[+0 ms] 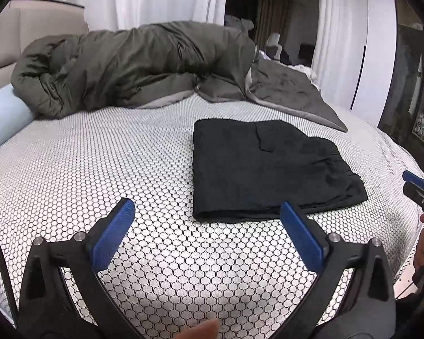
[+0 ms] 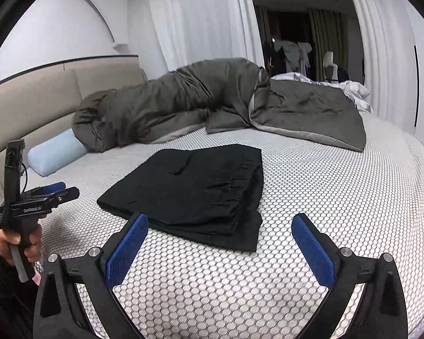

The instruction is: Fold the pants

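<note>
The black pants (image 2: 195,189) lay folded flat on the bed (image 2: 339,203) just ahead of my fingers. Both my left gripper (image 1: 206,226) and right gripper (image 2: 220,237) stood spread, empty; best withdrawn without snagging the stack.

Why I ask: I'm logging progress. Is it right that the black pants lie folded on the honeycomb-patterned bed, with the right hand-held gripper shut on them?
Not quite. The right wrist view shows the right hand-held gripper open, holding nothing. The black pants do lie folded on the honeycomb-patterned bed.
</note>
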`<control>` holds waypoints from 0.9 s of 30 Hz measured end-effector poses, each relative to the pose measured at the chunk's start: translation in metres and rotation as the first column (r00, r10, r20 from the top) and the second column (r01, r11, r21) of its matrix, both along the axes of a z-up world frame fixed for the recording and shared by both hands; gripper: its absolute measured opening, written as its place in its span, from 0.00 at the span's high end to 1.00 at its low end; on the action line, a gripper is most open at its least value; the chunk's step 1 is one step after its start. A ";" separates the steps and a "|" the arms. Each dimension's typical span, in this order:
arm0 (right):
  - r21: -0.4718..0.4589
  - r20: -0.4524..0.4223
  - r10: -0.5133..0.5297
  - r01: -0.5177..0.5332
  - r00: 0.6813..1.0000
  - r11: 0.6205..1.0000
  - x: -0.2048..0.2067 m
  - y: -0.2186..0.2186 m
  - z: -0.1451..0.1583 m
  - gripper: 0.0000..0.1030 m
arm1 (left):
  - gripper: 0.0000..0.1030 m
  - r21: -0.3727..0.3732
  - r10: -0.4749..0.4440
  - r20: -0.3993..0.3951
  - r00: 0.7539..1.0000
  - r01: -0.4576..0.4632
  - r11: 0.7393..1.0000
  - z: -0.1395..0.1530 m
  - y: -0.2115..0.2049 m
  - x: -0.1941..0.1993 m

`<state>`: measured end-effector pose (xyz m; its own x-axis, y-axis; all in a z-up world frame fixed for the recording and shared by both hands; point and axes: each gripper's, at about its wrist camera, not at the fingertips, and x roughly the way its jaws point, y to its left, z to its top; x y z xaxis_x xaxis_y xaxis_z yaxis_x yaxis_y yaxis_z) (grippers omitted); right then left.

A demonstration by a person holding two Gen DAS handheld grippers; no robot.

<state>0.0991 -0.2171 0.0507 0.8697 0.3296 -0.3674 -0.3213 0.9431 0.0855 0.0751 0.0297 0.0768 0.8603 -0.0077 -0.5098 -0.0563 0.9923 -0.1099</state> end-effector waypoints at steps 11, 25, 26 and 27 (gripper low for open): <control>0.055 0.086 -0.025 0.021 0.996 0.998 0.006 0.001 -0.035 0.00 | 0.01 0.143 -0.021 0.038 0.999 0.015 0.990 -0.029 -0.031 0.002; 0.082 0.056 -0.046 0.041 0.997 0.996 0.018 0.000 -0.044 0.00 | 0.01 0.130 -0.023 0.044 0.999 0.017 0.991 -0.037 -0.029 0.018; 0.083 0.056 -0.045 0.040 0.997 0.996 0.017 -0.002 -0.044 0.00 | 0.01 0.131 -0.022 0.045 0.999 0.016 0.991 -0.037 -0.030 0.016; 0.085 0.056 -0.045 0.040 0.997 0.996 0.016 -0.002 -0.045 0.00 | 0.01 0.131 -0.021 0.045 0.999 0.015 0.991 -0.037 -0.030 0.016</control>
